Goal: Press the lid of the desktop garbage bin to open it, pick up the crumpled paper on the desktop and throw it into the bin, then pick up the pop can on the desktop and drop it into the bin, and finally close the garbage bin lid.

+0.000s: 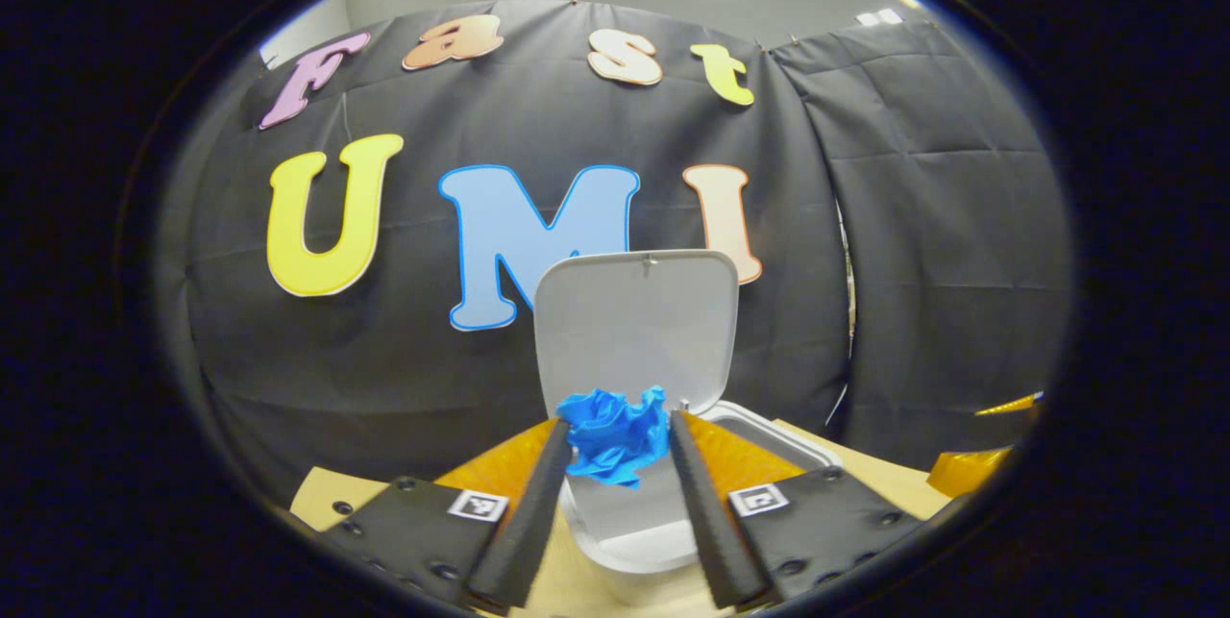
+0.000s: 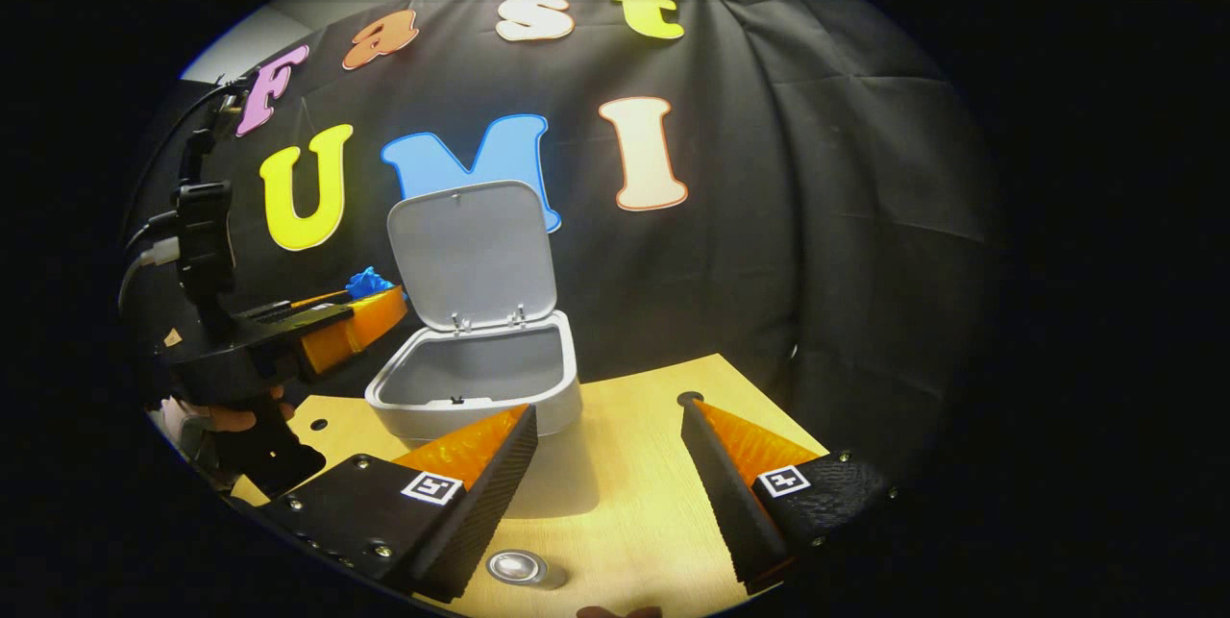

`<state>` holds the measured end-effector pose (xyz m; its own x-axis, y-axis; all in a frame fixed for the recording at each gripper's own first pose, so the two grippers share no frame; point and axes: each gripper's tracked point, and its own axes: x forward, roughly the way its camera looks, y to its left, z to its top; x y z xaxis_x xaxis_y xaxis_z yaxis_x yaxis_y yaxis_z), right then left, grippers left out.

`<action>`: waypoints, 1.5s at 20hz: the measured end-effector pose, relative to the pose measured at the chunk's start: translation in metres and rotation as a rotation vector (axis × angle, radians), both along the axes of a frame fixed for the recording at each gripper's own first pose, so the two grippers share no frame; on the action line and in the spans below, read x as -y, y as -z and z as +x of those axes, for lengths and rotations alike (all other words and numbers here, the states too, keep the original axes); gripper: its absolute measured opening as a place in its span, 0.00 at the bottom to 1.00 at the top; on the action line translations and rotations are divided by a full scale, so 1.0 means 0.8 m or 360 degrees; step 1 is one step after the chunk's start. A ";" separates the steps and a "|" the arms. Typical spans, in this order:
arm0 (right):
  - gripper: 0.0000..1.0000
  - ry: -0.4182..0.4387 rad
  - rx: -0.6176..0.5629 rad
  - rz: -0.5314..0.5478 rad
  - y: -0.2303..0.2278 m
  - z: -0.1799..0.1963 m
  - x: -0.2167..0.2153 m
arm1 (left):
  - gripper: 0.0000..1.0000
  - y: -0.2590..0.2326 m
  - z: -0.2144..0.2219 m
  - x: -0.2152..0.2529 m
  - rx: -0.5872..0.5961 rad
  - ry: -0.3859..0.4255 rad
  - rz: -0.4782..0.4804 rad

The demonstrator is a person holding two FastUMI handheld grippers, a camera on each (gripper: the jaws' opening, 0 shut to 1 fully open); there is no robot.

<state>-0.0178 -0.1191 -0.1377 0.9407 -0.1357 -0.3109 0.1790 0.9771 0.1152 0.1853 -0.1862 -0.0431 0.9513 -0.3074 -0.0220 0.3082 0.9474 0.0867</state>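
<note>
Left hand-held gripper (image 1: 615, 440): you have its two fingers pinching the blue crumpled paper (image 1: 615, 433), one on each side, raised above the counter (image 1: 567, 584) in the left gripper view
Crumpled paper: it sits at the fingertips, in front of the raised lid and over the near edge of the bin's opening; in the right gripper view you see it as a small blue tuft (image 2: 368, 283) at the tip of that gripper, just left of the lid
Garbage bin (image 2: 480, 387): white, standing on the wooden counter (image 2: 625, 483) near the black cloth wall, its lid (image 2: 473, 253) tilted up and back on the rear hinge, the inside showing
Right hand-held gripper (image 2: 609, 450): your fingers are spread wide with nothing between them, low over the counter, the bin just beyond the left fingertip
Pop can (image 2: 517, 565): you see its round silvery top at the lower edge of the right gripper view, beside the left finger
Your hand (image 2: 235, 416): it grips the left tool's handle at the left edge of the right gripper view
</note>
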 end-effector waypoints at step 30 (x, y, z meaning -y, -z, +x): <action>0.96 -0.0421 -0.0339 0.0115 0.115 -0.032 -0.102 | 0.91 -0.027 -0.085 -0.154 0.0009 -0.0387 -0.0132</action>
